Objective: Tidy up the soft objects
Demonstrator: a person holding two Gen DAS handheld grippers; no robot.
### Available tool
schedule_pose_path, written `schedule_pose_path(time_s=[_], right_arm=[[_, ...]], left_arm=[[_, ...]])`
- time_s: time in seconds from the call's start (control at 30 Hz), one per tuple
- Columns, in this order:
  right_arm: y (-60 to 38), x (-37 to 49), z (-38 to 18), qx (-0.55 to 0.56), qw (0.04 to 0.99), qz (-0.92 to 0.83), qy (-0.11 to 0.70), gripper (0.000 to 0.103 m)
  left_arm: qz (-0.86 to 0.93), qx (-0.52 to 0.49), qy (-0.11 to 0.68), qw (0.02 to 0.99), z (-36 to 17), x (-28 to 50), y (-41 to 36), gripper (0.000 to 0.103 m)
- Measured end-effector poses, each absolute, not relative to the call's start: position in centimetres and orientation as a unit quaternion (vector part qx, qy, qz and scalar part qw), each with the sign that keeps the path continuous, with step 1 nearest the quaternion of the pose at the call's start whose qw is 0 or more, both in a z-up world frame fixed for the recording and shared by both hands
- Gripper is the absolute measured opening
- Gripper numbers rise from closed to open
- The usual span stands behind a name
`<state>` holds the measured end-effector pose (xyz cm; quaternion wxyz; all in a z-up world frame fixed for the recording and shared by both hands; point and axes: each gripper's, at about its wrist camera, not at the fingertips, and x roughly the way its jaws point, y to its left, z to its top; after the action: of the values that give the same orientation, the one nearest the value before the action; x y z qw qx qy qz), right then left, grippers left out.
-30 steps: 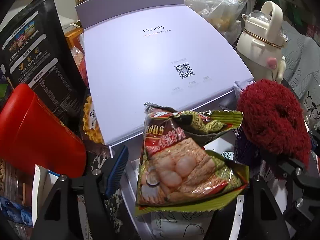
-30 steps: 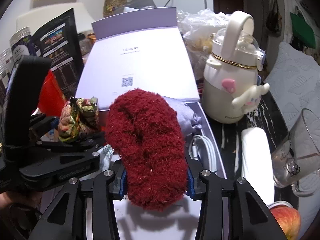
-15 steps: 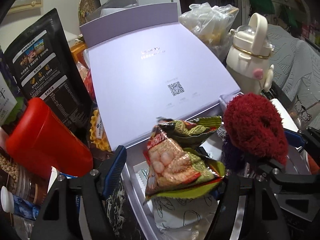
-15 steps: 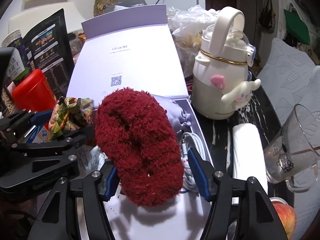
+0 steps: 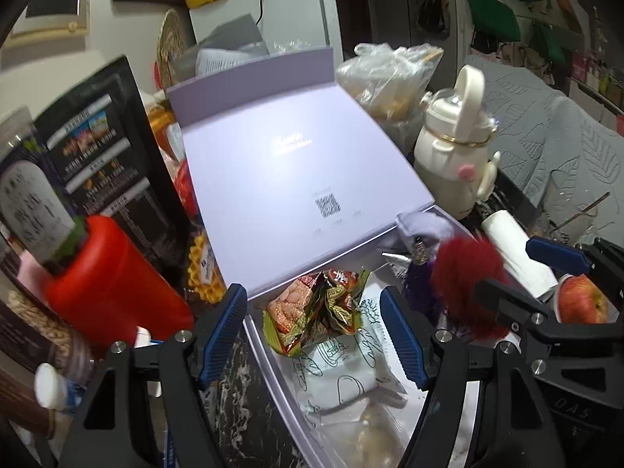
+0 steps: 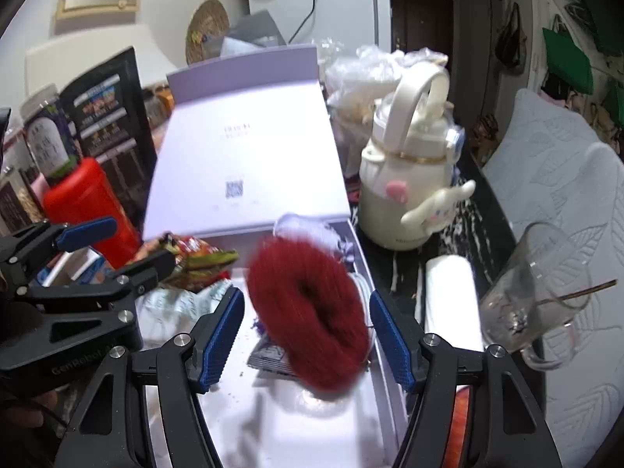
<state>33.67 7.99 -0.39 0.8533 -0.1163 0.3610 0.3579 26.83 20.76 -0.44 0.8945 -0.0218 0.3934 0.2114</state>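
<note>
Left hand-held gripper (image 5: 314, 331) jaws wide apart, nothing between pads, above near-left end of open lavender cardboard box (image 5: 273, 355). Crumpled red-green foil snack bag (image 5: 318, 318) lies loose in box atop white printed pouch (image 5: 347, 370). Right hand-held gripper (image 6: 306, 339) also spread wide, pads clear of fluffy dark-red ring-shaped scrunchie (image 6: 308, 312). Scrunchie blurred, tilted, over right side of box; whether it rests on contents, cannot tell. Cream cartoon-character water bottle (image 6: 409, 183) stands on desk just right of box lid.
</note>
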Motion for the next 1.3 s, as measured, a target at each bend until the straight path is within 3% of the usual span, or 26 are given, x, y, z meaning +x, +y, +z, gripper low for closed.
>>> schedule_pose_path(time_s=[0.4, 0.5, 0.73, 0.93, 1.3], right_arm=[[5.0, 28.9, 6.9, -0.106, 0.883, 0.358, 0.283, 0.067], [4.1, 27.5, 8.5, -0.104, 0.890, 0.357, 0.264, 0.067], [2.0, 23.2, 12.0, -0.103, 0.902, 0.359, 0.216, 0.072], [-0.1, 20.2, 14.0, -0.093, 0.911, 0.353, 0.194, 0.078], [-4.2, 15.7, 15.0, -0.082, 0.924, 0.332, 0.169, 0.089]], left_arm=[[0.206, -0.007, 0.338, 0.918, 6.1, 22.6, 18.5, 0.071], [0.197, -0.005, 0.317, 0.928, 7.7, 21.1, 17.7, 0.079], [0.190, 0.006, 0.273, 0.943, 11.1, 17.6, 15.7, 0.083], [0.194, 0.020, 0.240, 0.951, 13.4, 14.4, 14.0, 0.101], [0.182, 0.026, 0.215, 0.959, 14.6, 9.4, 11.8, 0.101]])
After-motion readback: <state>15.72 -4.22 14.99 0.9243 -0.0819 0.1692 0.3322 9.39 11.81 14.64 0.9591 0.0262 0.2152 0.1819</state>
